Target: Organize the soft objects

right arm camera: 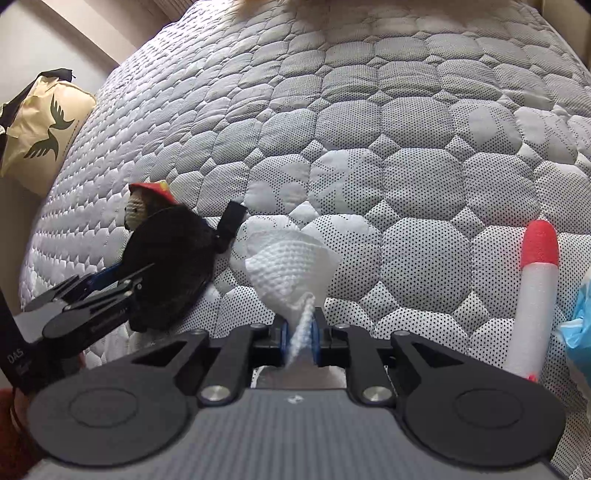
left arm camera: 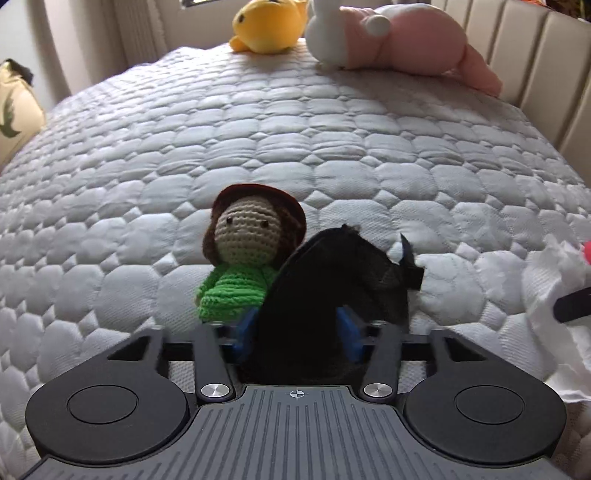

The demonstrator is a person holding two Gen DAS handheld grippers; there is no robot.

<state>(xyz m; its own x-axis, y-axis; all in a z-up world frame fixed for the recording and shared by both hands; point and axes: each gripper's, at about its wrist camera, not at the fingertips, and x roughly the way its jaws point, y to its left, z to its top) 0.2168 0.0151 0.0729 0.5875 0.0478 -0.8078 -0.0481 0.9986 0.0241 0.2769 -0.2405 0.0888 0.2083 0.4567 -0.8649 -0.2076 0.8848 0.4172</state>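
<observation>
Grippers at work over quilted bed (right arm camera: pixel 406 129), both loaded. Left gripper (left arm camera: pixel 295 332) closed on black pouch (left arm camera: pixel 332 288), held just above the near part of the bed; crochet doll (left arm camera: pixel 247 251) just behind it, contact between doll and pouch impossible to tell. Right gripper (right arm camera: pixel 299 338) pinched tight on a twisted corner of white cloth (right arm camera: pixel 291 266), the rest fanning out over the bed. Foam rocket (right arm camera: pixel 535 295) to the right, blue glove (right arm camera: pixel 580 325) at the right edge, plush toys (left arm camera: pixel 332 33) at the far end. Risks from here: thin cloth slipping free of so small a pinch; pouch sagging and knocking the doll over; the two close-set loads brushing or tangling if swung together.
</observation>
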